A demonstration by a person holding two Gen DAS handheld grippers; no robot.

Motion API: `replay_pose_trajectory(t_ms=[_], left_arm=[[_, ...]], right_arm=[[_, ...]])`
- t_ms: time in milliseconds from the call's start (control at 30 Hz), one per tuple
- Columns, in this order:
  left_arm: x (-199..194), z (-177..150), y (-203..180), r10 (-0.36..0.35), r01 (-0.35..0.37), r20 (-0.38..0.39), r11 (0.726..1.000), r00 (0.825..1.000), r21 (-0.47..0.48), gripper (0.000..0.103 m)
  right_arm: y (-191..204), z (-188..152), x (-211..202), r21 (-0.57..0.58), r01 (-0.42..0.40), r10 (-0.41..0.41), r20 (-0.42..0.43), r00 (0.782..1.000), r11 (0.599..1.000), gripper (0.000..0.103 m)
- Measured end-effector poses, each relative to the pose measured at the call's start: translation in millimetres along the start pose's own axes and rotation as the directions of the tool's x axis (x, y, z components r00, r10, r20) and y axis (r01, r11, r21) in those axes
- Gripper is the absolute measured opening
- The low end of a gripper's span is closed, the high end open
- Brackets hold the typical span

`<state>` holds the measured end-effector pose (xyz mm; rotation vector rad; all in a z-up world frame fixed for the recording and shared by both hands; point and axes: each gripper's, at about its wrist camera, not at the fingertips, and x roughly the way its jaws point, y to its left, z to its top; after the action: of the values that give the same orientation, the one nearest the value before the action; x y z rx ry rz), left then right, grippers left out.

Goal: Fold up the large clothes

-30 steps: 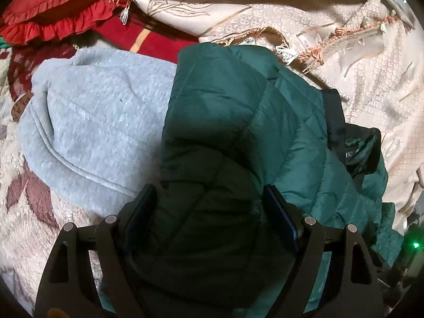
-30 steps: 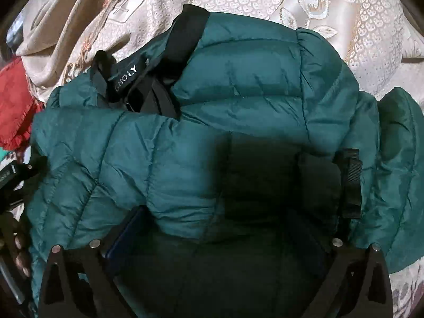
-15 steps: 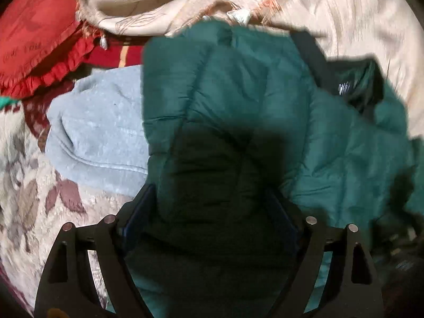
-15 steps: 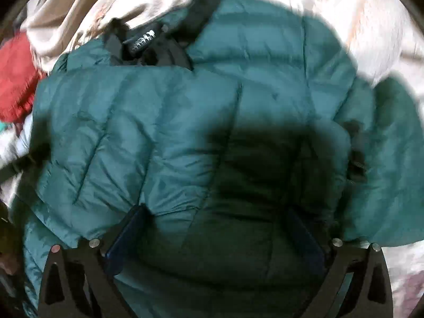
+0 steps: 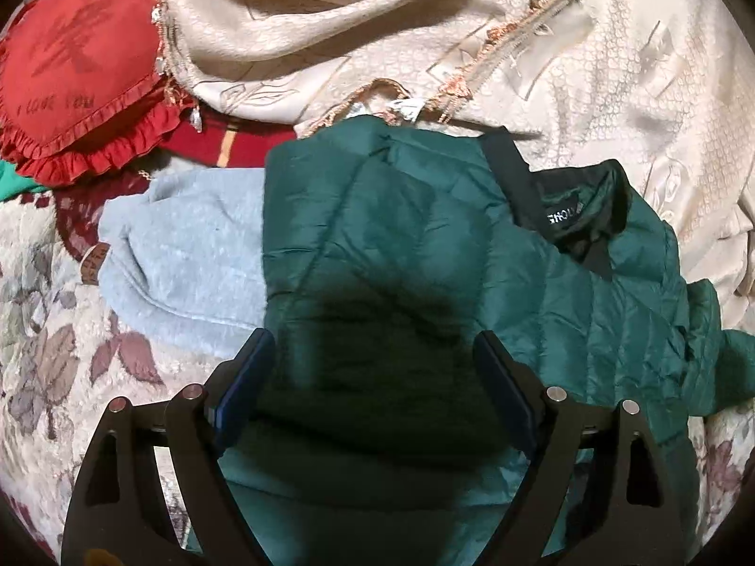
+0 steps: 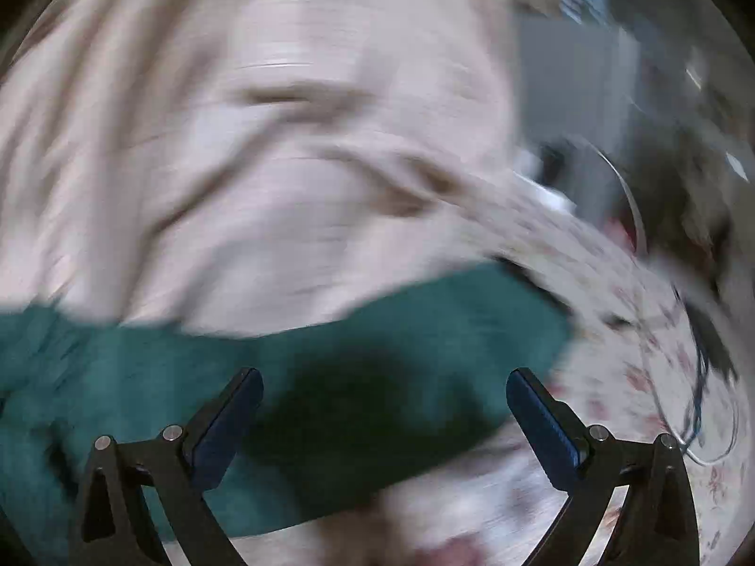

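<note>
Between the blue pads of the left gripper (image 5: 373, 349), green jacket (image 5: 424, 273) fabric is bulging up in shadow; the jaws are standing wide apart and I cannot tell whether the pads are pinching it. From there the jacket is spreading toward 12 and 3 o'clock, lying folded over on the bed, with its black collar (image 5: 561, 207) and a white-lettered label sitting at about 1 o'clock. At 10 o'clock a pale blue sweatshirt (image 5: 188, 259) is lying partly under the jacket's left edge. Farther out at 10 to 11 o'clock a red frilled cushion (image 5: 71, 75) is resting against a beige fringed cover (image 5: 472, 47), which is filling the view from 12 to 3 o'clock. A floral blanket (image 5: 47, 353) is showing at 8 o'clock.

The right gripper (image 6: 384, 396) is standing wide apart, holding nothing, above a blurred band of the jacket (image 6: 330, 353) that is running from 9 o'clock across the centre. Beyond it at 12 o'clock the cover (image 6: 259, 141) is smearing with motion blur. The blanket (image 6: 637, 377) is showing at 3 to 4 o'clock; things at 2 o'clock are too blurred to name.
</note>
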<state>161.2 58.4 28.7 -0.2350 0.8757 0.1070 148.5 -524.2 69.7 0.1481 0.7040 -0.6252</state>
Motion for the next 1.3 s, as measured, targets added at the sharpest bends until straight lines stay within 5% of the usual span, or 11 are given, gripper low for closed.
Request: replay_pose_trajectory(t_ms=[167, 233, 333, 433, 533, 767, 1100, 1300], left_arm=[[14, 2, -2, 0.003, -0.002, -0.015, 1.0, 1.0, 0.02, 0.086], [17, 0, -2, 0.007, -0.006, -0.025, 1.0, 1.0, 0.019, 0.086], [23, 0, 0, 0.019, -0.018, -0.038, 1.0, 0.999, 0.017, 0.086], [27, 2, 3, 0.033, -0.033, -0.038, 0.999, 0.999, 0.014, 0.086], [29, 4, 6, 0.043, -0.043, -0.043, 0.999, 0.998, -0.002, 0.086], [31, 6, 15, 0.035, -0.037, -0.067, 0.999, 0.997, -0.028, 0.086], [34, 1, 8, 0.053, -0.052, -0.085, 0.998, 0.995, 0.021, 0.086], [33, 4, 1, 0.048, -0.045, -0.072, 0.998, 0.996, 0.039, 0.086]], right_arm=[[-44, 5, 53, 0.095, -0.1, 0.113, -0.144, 0.983, 0.99, 0.102], [-34, 6, 56, -0.006, -0.108, 0.106, -0.095, 0.99, 0.994, 0.099], [-29, 9, 64, -0.072, -0.136, 0.129, -0.09, 0.988, 0.988, 0.086], [-22, 13, 67, -0.072, -0.177, 0.172, -0.079, 0.982, 0.982, 0.049], [-17, 20, 46, -0.064, -0.174, 0.174, -0.004, 0.985, 0.983, 0.03], [30, 14, -41, -0.118, -0.286, 0.298, 0.091, 0.95, 0.951, 0.023], [199, -75, -134, -0.277, -0.565, 0.578, -0.04, 0.815, 0.777, 0.02], [275, -132, -144, -0.313, -0.715, 0.703, -0.172, 0.69, 0.625, 0.02]])
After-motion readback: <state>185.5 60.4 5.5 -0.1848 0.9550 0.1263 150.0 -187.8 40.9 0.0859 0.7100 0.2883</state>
